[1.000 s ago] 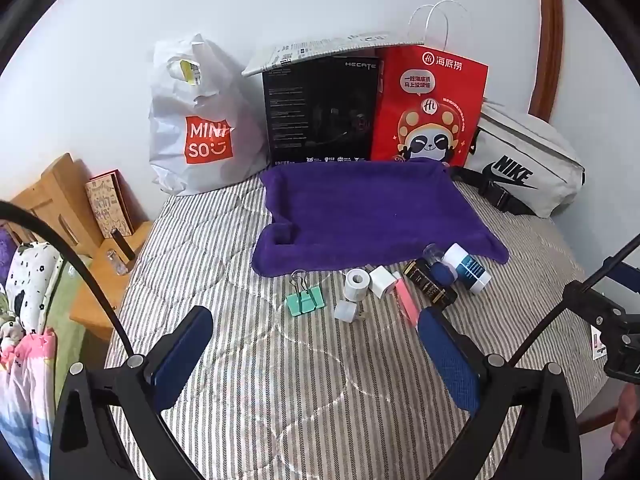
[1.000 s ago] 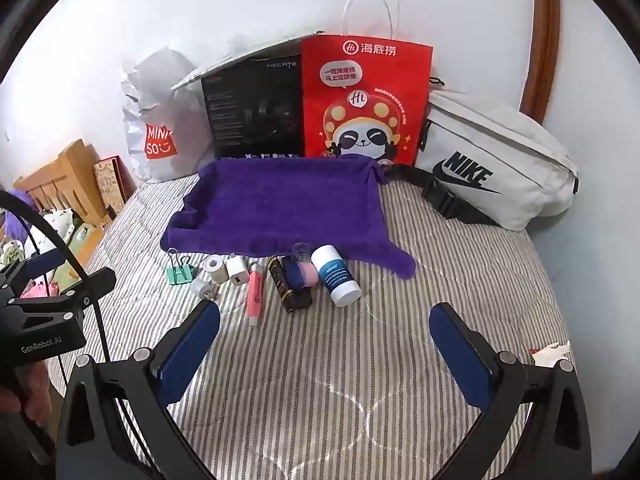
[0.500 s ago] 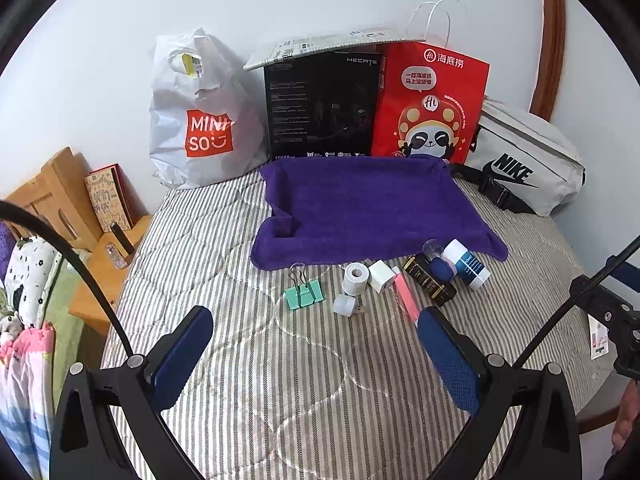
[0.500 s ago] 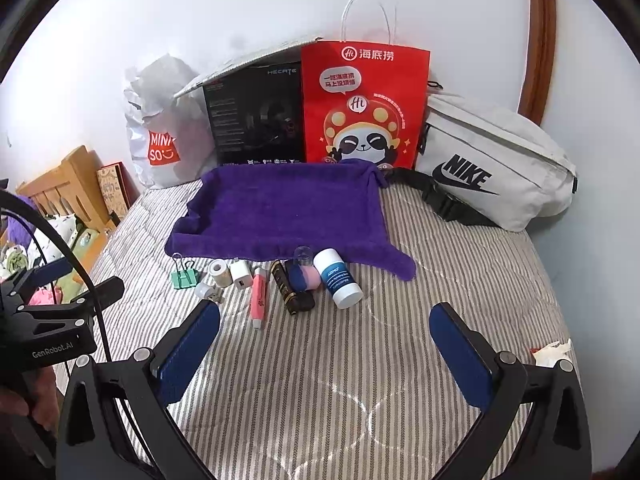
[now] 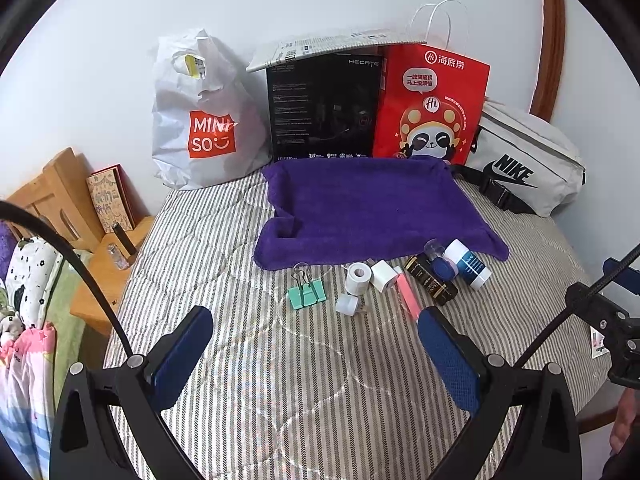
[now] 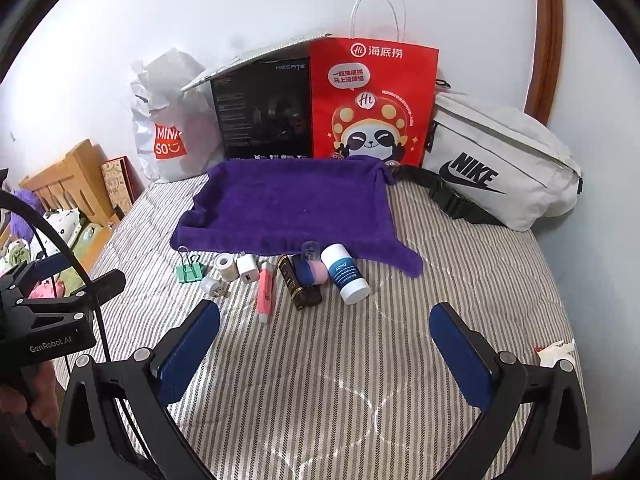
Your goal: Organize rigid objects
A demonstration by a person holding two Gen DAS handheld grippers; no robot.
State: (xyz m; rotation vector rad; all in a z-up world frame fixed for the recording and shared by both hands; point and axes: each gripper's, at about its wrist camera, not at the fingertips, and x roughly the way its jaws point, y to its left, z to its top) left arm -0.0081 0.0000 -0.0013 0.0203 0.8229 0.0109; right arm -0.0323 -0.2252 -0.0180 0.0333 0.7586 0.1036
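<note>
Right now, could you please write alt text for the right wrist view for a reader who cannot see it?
The open right gripper hovers empty over a striped bed, facing small items: green binder clip, pink highlighter, white-and-blue tube. Behind lie a purple towel and a red panda bag.

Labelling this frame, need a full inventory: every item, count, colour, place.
towel: 1, purple, spread mid-bed
binder clip: 1, green, left end of the row in front of the towel
tape roll: 1, white, right of clip
chargers: 2, white, one by the roll, one nearer
highlighter: 1, pink, mid-row
tube: 1, black and gold, right of highlighter
bottle: 1, white and blue, row's right end, lying down
Miniso bag: 1, white, back left
box: 1, black, behind towel
paper bag: 1, red, behind towel
Nike bag: 1, grey, back right
left gripper: open, empty
right gripper: open, empty
</note>
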